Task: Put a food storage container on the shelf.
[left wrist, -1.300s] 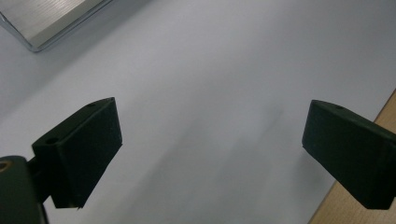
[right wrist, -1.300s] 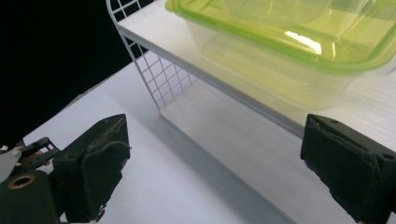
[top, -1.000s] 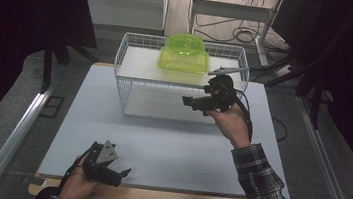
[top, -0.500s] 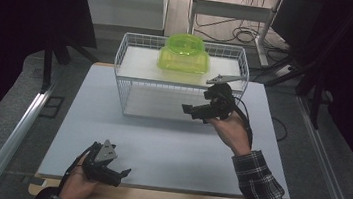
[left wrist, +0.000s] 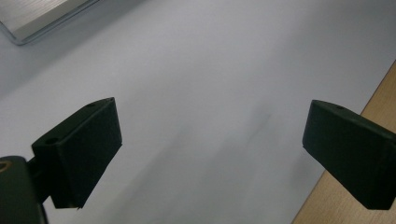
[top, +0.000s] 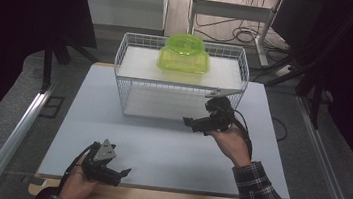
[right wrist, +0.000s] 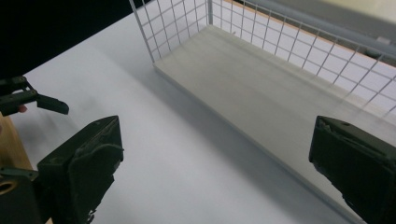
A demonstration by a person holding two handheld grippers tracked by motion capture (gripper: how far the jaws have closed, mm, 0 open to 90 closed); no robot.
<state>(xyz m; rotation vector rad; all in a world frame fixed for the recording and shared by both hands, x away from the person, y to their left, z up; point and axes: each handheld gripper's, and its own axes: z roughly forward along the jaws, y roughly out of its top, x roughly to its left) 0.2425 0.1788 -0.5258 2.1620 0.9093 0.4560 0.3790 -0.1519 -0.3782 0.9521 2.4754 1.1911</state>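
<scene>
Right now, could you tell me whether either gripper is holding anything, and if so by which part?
Nothing is held. The left gripper and the right gripper both have their jaws wide apart over the bare table, with nothing between them.

A translucent lime-green plastic container (top: 184, 53) sits inverted on the white wire basket's (top: 125, 81) far shelf — untouched.

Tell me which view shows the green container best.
The high view: the green container sits whole at the far end of the white wire basket. The right gripper view catches the basket's mesh and floor, not the container; the left gripper view faces bare tabletop.
</scene>
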